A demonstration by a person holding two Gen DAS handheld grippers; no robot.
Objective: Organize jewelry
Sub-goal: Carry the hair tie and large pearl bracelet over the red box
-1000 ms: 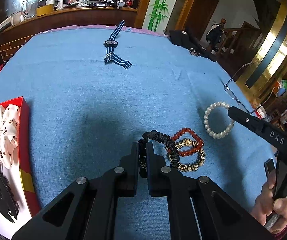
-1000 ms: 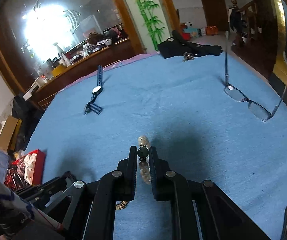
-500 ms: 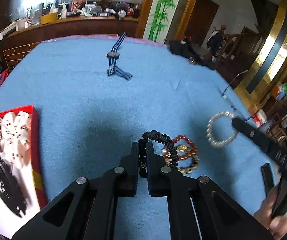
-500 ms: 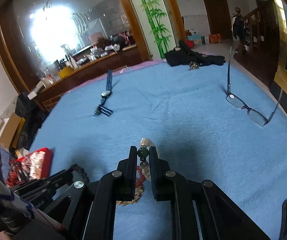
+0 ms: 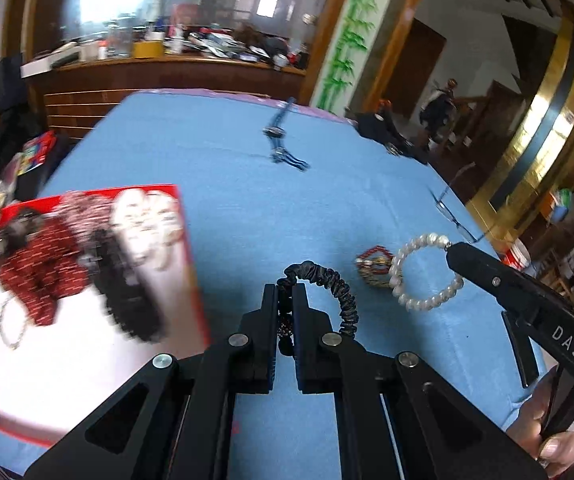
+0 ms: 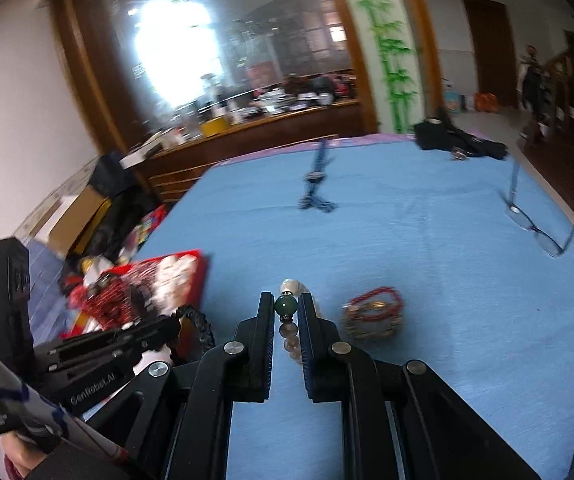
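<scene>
Two grippers lifted: left gripper jaws pinching black scrunchie, right gripper jaws pinching pearl bracelet.

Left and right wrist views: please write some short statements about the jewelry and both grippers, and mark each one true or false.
1. The left gripper is shut on the black scrunchie. True.
2. The right gripper is open and holds nothing. False: it is shut on the pearl bracelet.
3. The red box holds hair accessories. True.
4. The eyeglasses lie inside the red box. False: they lie on the blue cloth.
</scene>
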